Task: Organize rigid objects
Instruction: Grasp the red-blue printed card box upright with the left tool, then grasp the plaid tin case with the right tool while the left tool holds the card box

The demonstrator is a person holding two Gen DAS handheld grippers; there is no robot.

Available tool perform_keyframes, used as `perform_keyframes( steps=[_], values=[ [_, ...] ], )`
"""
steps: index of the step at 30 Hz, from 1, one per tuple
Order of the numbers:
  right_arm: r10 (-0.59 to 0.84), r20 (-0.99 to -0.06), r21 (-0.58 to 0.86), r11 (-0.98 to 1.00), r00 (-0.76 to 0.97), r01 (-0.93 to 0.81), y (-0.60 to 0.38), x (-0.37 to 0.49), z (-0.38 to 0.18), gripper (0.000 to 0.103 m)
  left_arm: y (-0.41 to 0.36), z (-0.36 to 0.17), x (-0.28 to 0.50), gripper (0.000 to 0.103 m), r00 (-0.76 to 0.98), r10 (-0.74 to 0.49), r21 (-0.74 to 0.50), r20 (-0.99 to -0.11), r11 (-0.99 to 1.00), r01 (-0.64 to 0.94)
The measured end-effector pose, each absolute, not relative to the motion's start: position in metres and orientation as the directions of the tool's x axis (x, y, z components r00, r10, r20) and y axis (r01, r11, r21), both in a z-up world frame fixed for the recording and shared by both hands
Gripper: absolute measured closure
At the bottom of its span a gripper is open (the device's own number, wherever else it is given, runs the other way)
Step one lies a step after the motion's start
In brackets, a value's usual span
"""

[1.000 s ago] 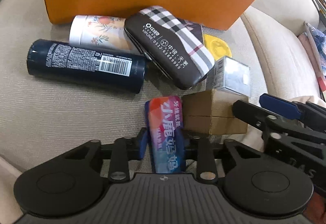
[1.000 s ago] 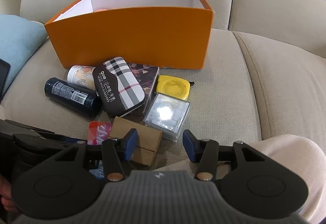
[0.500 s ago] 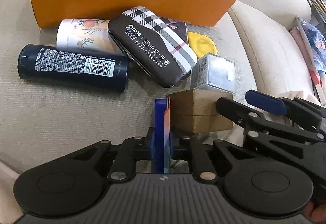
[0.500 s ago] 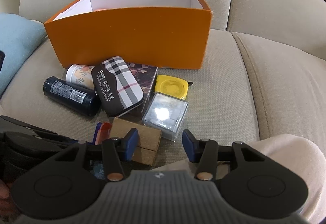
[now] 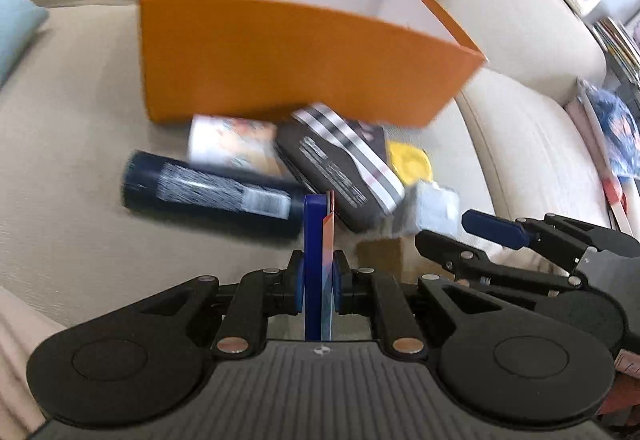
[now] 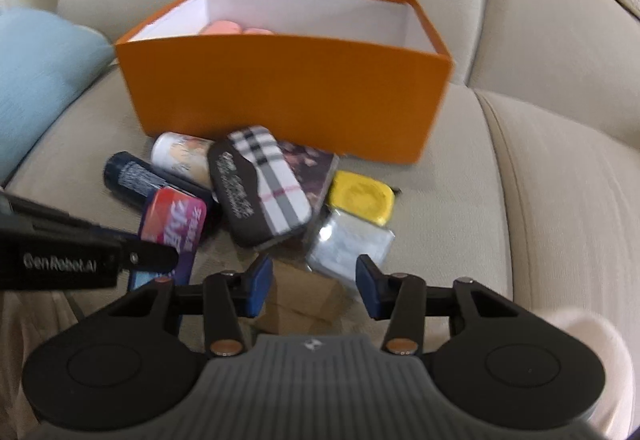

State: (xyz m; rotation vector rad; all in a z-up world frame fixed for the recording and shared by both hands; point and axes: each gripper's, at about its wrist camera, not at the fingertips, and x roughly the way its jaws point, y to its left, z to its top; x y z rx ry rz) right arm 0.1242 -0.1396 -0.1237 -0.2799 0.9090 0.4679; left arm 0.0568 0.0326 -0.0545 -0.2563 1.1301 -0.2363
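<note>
Left claw (image 5: pixel 318 282) around flat packet (image 5: pixel 318 264)

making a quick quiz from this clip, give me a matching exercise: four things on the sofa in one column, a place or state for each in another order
Things:
1. flat red-and-blue tin
2. orange box
3. yellow case
4. right hand-held gripper

Place or state:
A. open, over the brown cardboard box
B. pinched on edge in the left hand-held gripper
C. holds pink things
D. lying right of the plaid case

Pairs: 1-B, 2-C, 3-D, 4-A
</note>
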Motion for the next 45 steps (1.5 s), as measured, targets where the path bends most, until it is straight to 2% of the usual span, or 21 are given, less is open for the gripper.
perform_keyframes(
  steps=[8, 11, 18, 21, 26, 31, 45],
  values=[
    [0.284, -0.812, -0.114, 0.78, 0.51, -0.616, -0.102, 0.136, -0.125, 0.061, 0.061, -0.042, 0.076, 0.088, 0.446, -0.271, -0.299, -0.853, 0.954, 0.008],
    [0.287, -0.825, -0.11, 0.763, 0.486, -0.637, -0.091, 0.145, -0.128, 0.067, 0.073, -0.04, 0.084, 0.088, 0.451, -0.274, -0.313, -0.849, 0.95, -0.013],
    [0.305, -0.849, -0.073, 0.742, 0.432, -0.667, -0.072, 0.171, -0.134, 0.067, 0.088, -0.047, 0.105, 0.088, 0.436, -0.298, -0.351, -0.849, 0.935, -0.045],
    [0.304, -0.86, -0.079, 0.715, 0.41, -0.695, -0.061, 0.182, -0.137, 0.064, 0.09, -0.052, 0.113, 0.088, 0.425, -0.305, -0.361, -0.852, 0.931, -0.056],
    [0.312, -0.882, -0.069, 0.654, 0.352, -0.753, -0.047, 0.202, -0.141, 0.044, 0.095, -0.055, 0.12, 0.088, 0.416, -0.309, -0.367, -0.855, 0.928, -0.064],
    [0.301, -0.913, -0.027, 0.631, 0.277, -0.775, -0.04, 0.216, -0.149, 0.037, 0.099, -0.058, 0.124, 0.088, 0.41, -0.312, -0.375, -0.857, 0.924, -0.08],
    [0.274, -0.921, -0.041, 0.639, 0.278, -0.768, -0.041, 0.212, -0.15, 0.039, 0.105, -0.054, 0.121, 0.088, 0.425, -0.322, -0.396, -0.846, 0.914, -0.095]
  ],
)
